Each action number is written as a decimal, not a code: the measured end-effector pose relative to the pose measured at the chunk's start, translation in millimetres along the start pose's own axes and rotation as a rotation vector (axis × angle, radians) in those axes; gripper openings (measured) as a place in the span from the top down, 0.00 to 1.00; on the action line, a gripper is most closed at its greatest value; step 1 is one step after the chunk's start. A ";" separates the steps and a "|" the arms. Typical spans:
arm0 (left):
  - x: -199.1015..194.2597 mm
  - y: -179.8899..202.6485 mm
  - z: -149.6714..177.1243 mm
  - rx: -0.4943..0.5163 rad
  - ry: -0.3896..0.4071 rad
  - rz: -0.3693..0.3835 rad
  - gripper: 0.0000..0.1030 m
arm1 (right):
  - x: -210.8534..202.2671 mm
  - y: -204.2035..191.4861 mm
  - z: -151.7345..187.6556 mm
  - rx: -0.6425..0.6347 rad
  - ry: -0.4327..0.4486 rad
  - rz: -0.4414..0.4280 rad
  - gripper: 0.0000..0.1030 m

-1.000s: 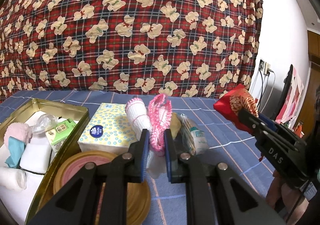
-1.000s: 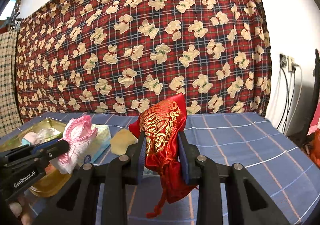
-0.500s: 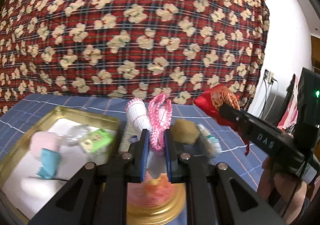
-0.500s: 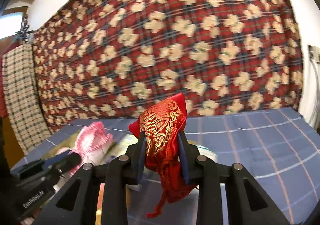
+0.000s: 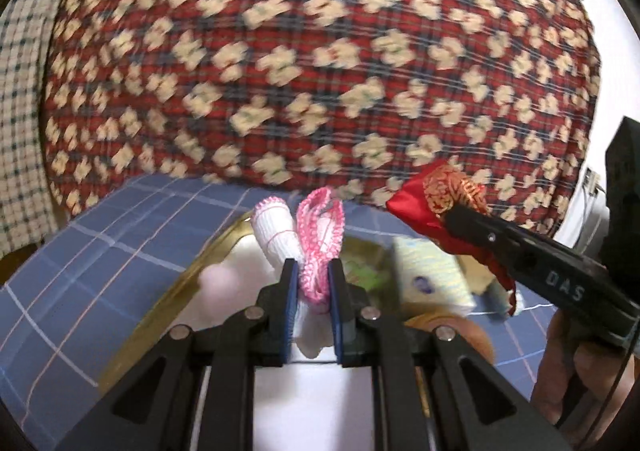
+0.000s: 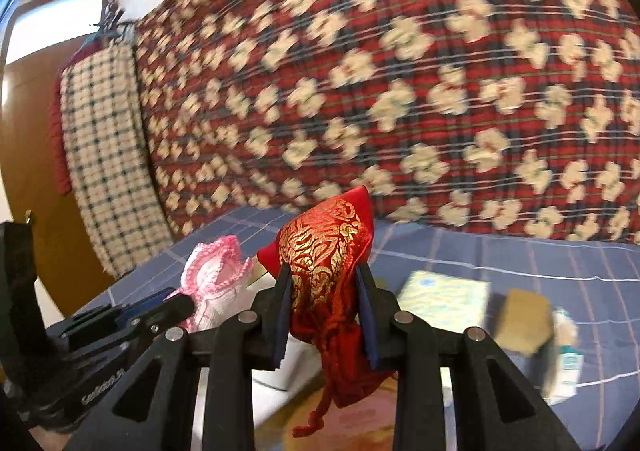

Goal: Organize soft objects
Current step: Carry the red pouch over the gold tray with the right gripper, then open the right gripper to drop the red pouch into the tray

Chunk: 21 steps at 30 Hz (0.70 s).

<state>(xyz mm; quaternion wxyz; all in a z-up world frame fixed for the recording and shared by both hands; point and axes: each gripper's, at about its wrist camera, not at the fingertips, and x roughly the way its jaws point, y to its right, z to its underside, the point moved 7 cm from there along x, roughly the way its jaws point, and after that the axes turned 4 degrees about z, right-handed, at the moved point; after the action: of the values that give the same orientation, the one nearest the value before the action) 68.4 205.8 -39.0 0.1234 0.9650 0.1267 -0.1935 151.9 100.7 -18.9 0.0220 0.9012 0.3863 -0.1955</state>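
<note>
My left gripper (image 5: 313,283) is shut on a pink and white knitted piece (image 5: 318,239) and holds it above the gold tin (image 5: 176,295). The piece also shows in the right wrist view (image 6: 212,279). My right gripper (image 6: 324,291) is shut on a red and gold drawstring pouch (image 6: 328,259) and holds it in the air to the right of the left gripper. The pouch also shows in the left wrist view (image 5: 436,199). A pale pink soft thing (image 5: 218,279) lies blurred in the tin.
A yellow tissue pack (image 6: 444,299), a tan sponge (image 6: 520,319) and a small white packet (image 6: 566,363) lie on the blue checked cloth (image 6: 560,263). A round gold lid (image 5: 452,331) lies beside the tin. A red teddy-print blanket (image 5: 320,51) hangs behind.
Both grippers have swung left with their loads. The left gripper is now over the tin; the tissue pack, sponge and packet have shifted to the right of both views.
</note>
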 end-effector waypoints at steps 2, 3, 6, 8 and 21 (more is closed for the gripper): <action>-0.3 -15.5 3.1 -0.012 -0.008 -0.028 0.88 | 7.8 -12.9 6.2 -0.018 -0.030 -0.016 0.69; -0.5 -24.3 5.2 -0.021 -0.014 -0.042 0.88 | 12.5 -18.6 9.6 -0.027 -0.047 -0.020 0.69; 0.6 -40.6 8.3 -0.040 -0.029 -0.068 0.88 | 25.9 -32.4 20.7 -0.049 -0.100 -0.028 0.69; 2.1 -49.2 10.7 -0.052 -0.039 -0.081 0.88 | 32.6 -38.6 27.1 -0.061 -0.132 -0.031 0.69; 11.6 -62.6 26.3 -0.056 -0.102 -0.104 0.88 | 53.5 -57.3 53.3 -0.119 -0.255 -0.042 0.69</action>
<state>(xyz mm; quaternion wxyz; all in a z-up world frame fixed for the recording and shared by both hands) 51.4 259.2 -79.0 0.1465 0.9422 0.1756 -0.2448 127.0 167.4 -81.4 0.1200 0.8577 0.4102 -0.2856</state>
